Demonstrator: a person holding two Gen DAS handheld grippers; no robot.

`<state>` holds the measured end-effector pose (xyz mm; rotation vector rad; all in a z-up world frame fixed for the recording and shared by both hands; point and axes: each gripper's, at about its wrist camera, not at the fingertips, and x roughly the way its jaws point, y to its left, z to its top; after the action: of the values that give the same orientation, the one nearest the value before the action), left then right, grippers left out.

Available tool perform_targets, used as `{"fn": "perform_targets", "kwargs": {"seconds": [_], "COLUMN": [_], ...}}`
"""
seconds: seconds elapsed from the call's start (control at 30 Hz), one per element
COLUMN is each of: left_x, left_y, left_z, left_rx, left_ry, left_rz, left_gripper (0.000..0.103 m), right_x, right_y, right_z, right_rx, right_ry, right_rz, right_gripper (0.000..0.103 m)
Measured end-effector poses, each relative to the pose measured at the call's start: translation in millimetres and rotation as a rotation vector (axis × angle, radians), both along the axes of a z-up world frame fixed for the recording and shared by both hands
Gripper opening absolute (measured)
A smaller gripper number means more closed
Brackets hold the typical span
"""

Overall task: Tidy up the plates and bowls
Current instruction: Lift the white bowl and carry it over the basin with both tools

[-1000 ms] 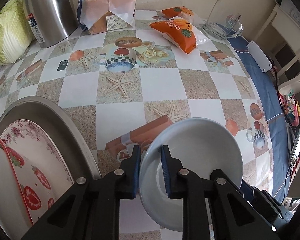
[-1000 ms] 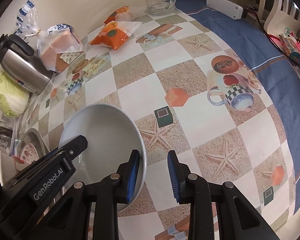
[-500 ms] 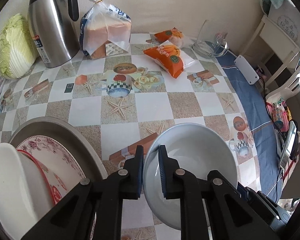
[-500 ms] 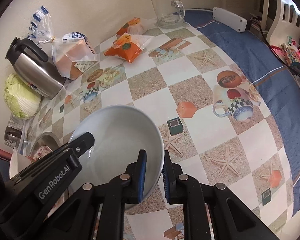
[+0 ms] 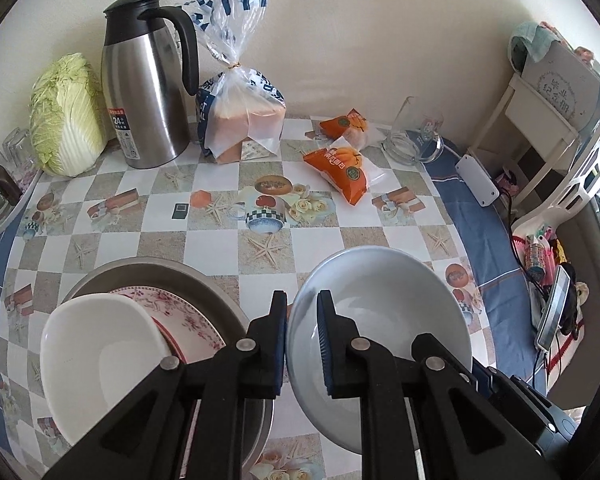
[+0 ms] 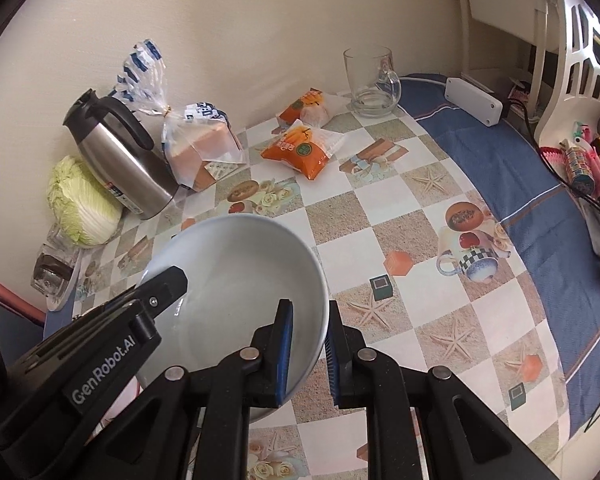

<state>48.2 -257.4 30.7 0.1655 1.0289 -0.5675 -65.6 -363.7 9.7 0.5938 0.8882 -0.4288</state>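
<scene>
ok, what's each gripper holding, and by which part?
Both hold the grey bowl by its rim: left gripper on the left edge, right gripper on the right edge.

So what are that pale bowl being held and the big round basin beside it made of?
The pale bowl looks like glazed ceramic, though melamine is possible: smooth, glossy, soft window highlights. The round basin looks like brushed stainless steel: grey, dull metallic sheen, thin rim.

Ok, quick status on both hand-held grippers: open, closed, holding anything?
Left hand-held gripper: closed on the rim of the pale grey bowl.
Right hand-held gripper: closed on the opposite rim of that bowl.
</scene>
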Motion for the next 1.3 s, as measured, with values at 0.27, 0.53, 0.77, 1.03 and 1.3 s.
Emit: {"fn": "perform_targets", "kwargs": {"seconds": [0.27,0.53,0.77,1.03,1.3], "left_x": [1,12,24,33,41], "left_y": [28,68,107,143,168], "left_z": [13,22,26,30,28], "left_rx": [-0.036,-0.079,-0.116,-0.133,-0.142], "left_ry": [-0.009,0.001,0.011,0.022,0.033], "left_rz": [0.04,0.099,0.158,0.214,0.256], "left_gripper": [0.015,0.015,0.015,0.015,0.015], "right_x": [4,15,30,44,52], "right_y": [20,49,80,113,139], "right_z": [17,31,41,48,44], "right_rx": [-0.028,-0.052,-0.056,-0.061,-0.063], "right_ry": [-0.022,-0.038,-0.06,-0.074,-0.075], "right_rz": [0.031,0.066,0.118,0.177,0.224], "right_gripper": [0.017,0.017,0.017,0.017,0.017]}}
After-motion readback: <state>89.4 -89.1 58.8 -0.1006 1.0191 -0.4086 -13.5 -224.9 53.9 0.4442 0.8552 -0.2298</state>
